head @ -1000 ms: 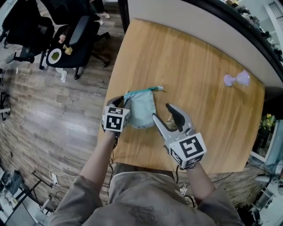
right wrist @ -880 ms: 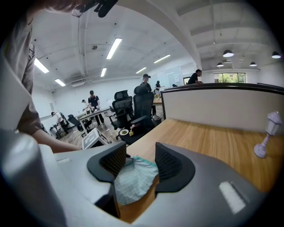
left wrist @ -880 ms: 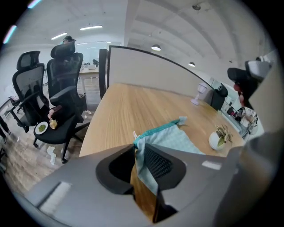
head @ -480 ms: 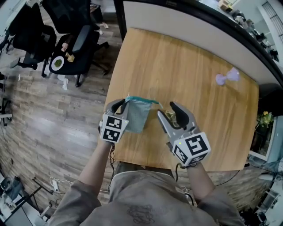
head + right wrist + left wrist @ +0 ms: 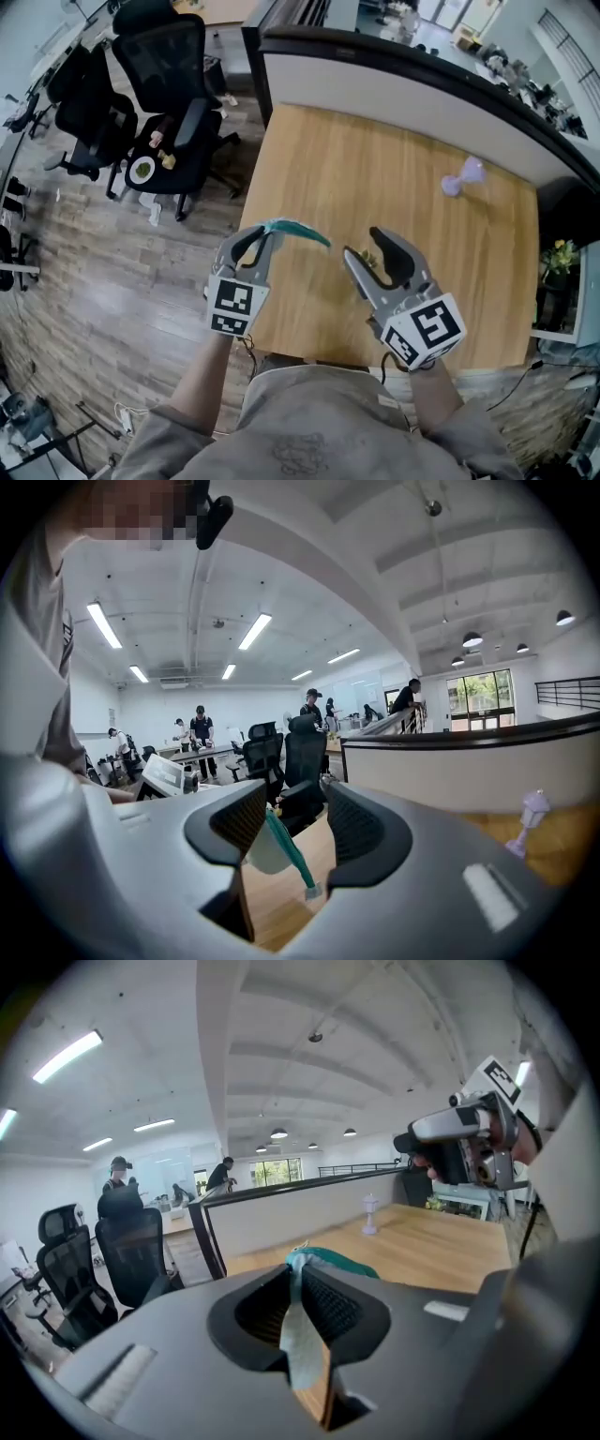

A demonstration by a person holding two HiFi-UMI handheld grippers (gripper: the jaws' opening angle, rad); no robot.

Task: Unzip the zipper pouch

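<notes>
The pale blue zipper pouch [image 5: 292, 231] with a teal zipper hangs in the air above the wooden table [image 5: 375, 159]. My left gripper [image 5: 262, 240] is shut on its left end. In the left gripper view its jaws have just been closing, and the cloth [image 5: 302, 1330] is pinched between them [image 5: 298, 1283]. My right gripper [image 5: 367, 246] stands open to the right of the pouch, apart from it. In the right gripper view the pouch [image 5: 255, 850] and its zipper pull [image 5: 312, 890] show in the gap of the open jaws [image 5: 291, 822], farther off.
A small purple ornament [image 5: 462, 176] stands on the far right of the table. A dark-topped partition [image 5: 394, 70] runs behind the table. Black office chairs [image 5: 169, 94] stand on the wood floor at the left, with people farther off in the room.
Both grippers have risen from the table. The left one has lifted the pouch off the tabletop, so it now shows edge-on. The right gripper stays open beside it.
</notes>
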